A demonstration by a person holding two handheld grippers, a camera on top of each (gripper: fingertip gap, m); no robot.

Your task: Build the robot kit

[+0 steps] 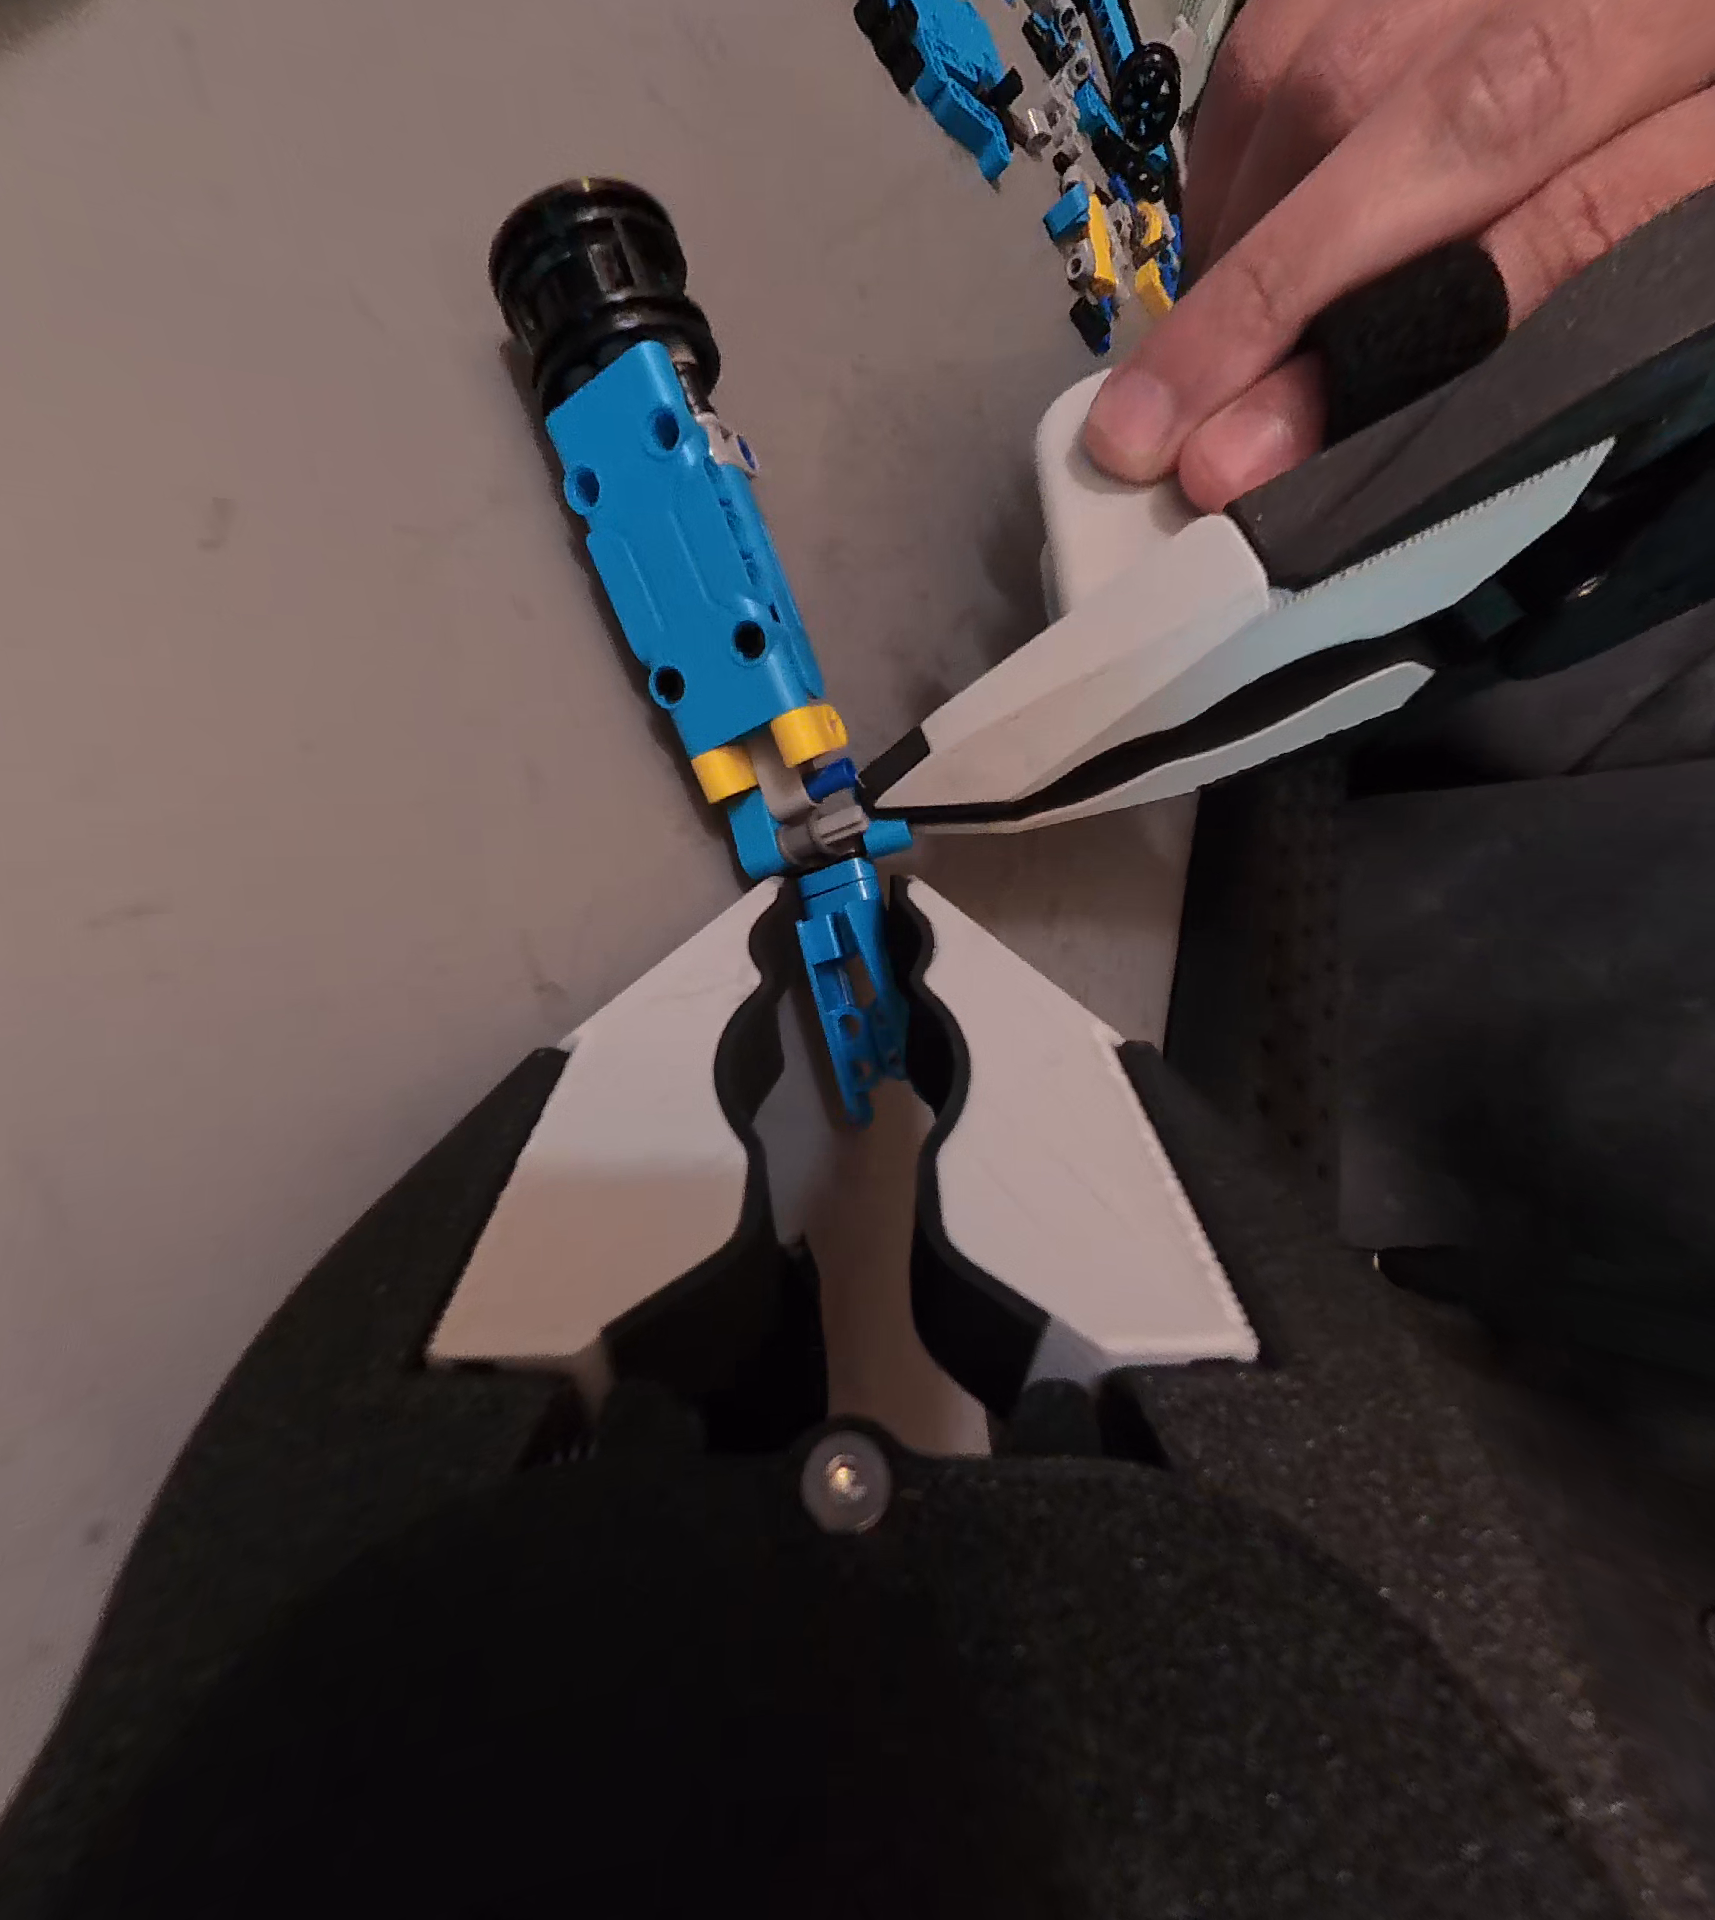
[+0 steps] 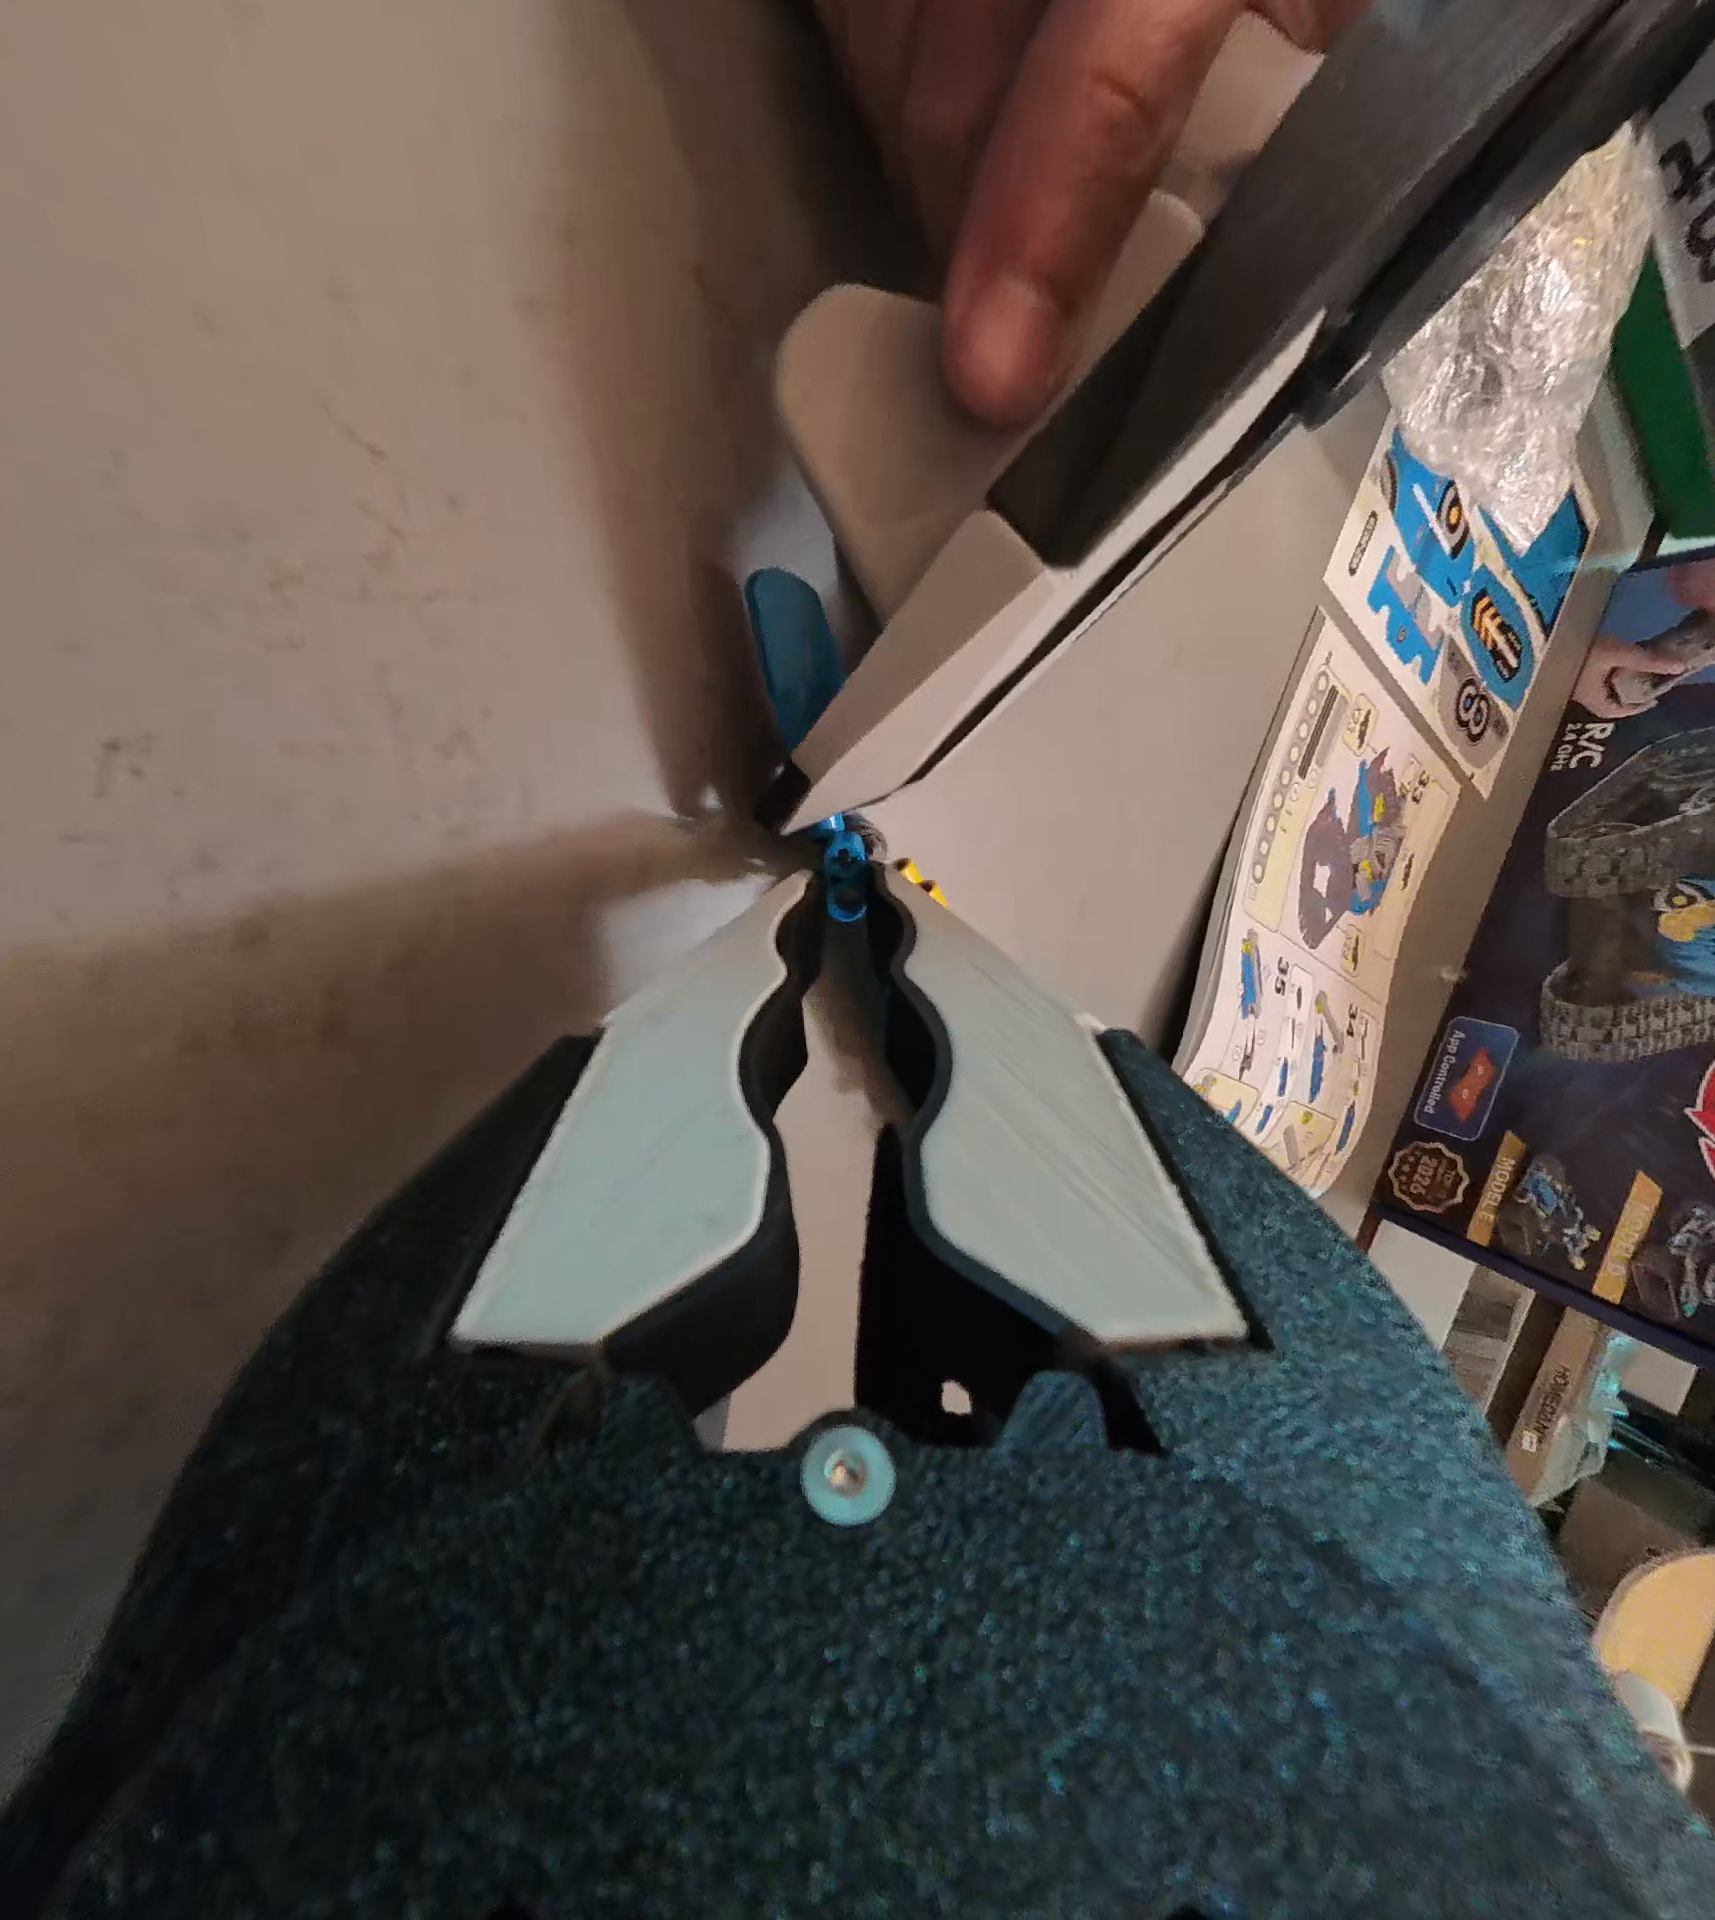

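The left gripper [image 1: 840,894] has its fingers drawn in narrow around the thin blue beam at the near end of a toy-brick assembly [image 1: 697,582], clamping it between the dark wavy inner pads. From that grip the assembly reaches away over the pale counter [image 1: 209,623]: a long blue panel with round holes, two yellow bushes and a grey connector near the fingers, and a black ribbed wheel hub at the far end.

The right gripper [image 1: 874,795] comes in from the right, a hand [image 1: 1404,208] on its body, one finger pressing the white thumb rest. Its fingers are nearly together, and their tips meet the grey-and-blue connector joint just beyond the left gripper's fingers. In the right wrist view these fingers [image 2: 894,1039] stand narrow with a small blue pin piece [image 2: 845,868] pinched at the tips.

Loose blue, yellow and black bricks [image 1: 1071,125] lie toward the counter's far edge. An instruction booklet [image 2: 1320,914] and a printed box [image 2: 1663,1039] lie at the counter's right side.
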